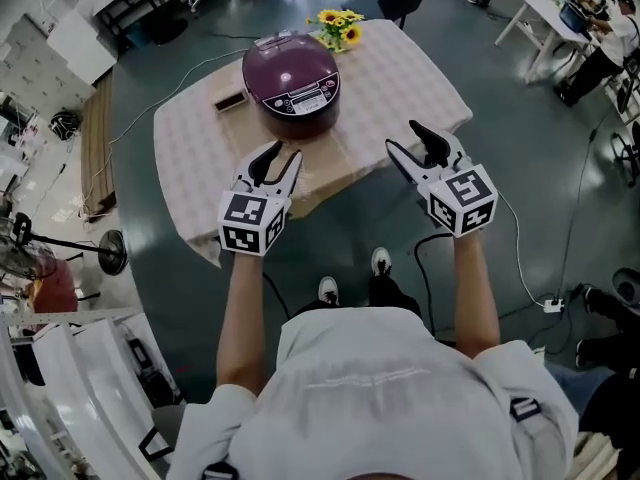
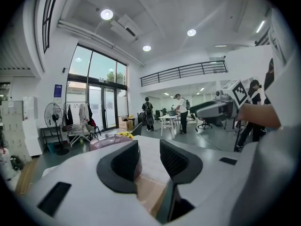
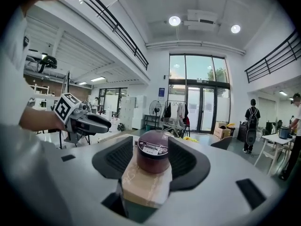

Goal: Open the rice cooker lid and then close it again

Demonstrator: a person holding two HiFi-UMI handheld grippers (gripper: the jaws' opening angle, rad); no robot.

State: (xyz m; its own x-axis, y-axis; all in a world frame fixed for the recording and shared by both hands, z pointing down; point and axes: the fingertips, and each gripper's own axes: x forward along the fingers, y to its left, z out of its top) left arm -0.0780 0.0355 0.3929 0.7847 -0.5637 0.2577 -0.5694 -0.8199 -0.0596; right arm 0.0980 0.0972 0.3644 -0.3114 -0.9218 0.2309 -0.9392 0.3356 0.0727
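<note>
At the bottom of the head view, the person's two forearms reach up toward the middle of the frame. The left gripper (image 1: 285, 155) sits left of centre and the right gripper (image 1: 404, 136) right of centre, both over the floor just short of the table (image 1: 400, 78). The jaws of each stand apart, and neither holds anything. The left gripper view shows only tablecloth and the room between its pads. In the right gripper view the rice cooker (image 3: 152, 150) is framed between the jaws but lies well beyond them, untouched.

Farther up, near the top centre, the maroon rice cooker (image 1: 292, 86) stands on the checked cloth with its lid down and its control panel facing the person. A small dark box (image 1: 230, 100) lies just beside it on the left, and yellow flowers (image 1: 337, 26) stand behind it.

The step in hand looks like the approach, with the opening not yet begun. The next move probably calls for bringing one gripper over the table's near edge to the lid's front. Its release is too small to make out here. The other gripper may need to steady the body.
</note>
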